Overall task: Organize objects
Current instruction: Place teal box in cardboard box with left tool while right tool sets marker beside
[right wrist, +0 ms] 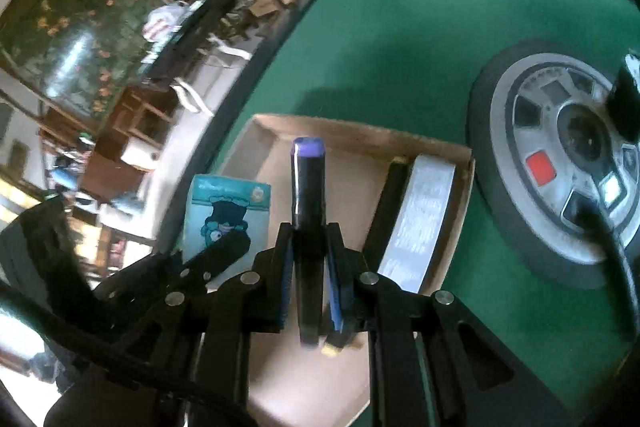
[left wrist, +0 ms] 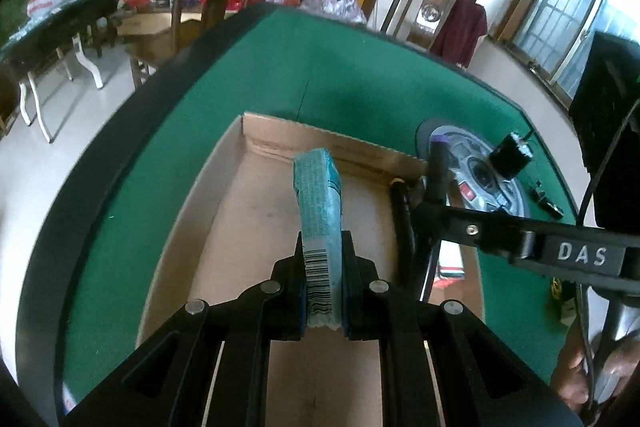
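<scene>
Hovering over the cardboard box (left wrist: 280, 147), left gripper (left wrist: 324, 263) clamping a teal packet (left wrist: 318, 195), right gripper (right wrist: 308, 259) pinching a purple-capped marker (right wrist: 308, 187), risking collision between the close-set tools.

The right gripper (right wrist: 308, 259) clamps a dark marker with a purple cap (right wrist: 308, 187), its jaws pressed tight against the barrel, above an open cardboard box (right wrist: 360, 135) set on a green felt table (right wrist: 400, 27). To its left, the left gripper (right wrist: 216, 259) carries a small teal carton printed with a cartoon figure (right wrist: 228, 203) over the box's near-left corner. Inside the box, along its right wall, a white rectangular pack (right wrist: 420, 219) lies beside a long black bar (right wrist: 384, 203). A round grey-and-black dial panel with a red button (right wrist: 540, 167) sits in the felt just right of the box. Cluttered furniture fills the blurred room behind.
</scene>
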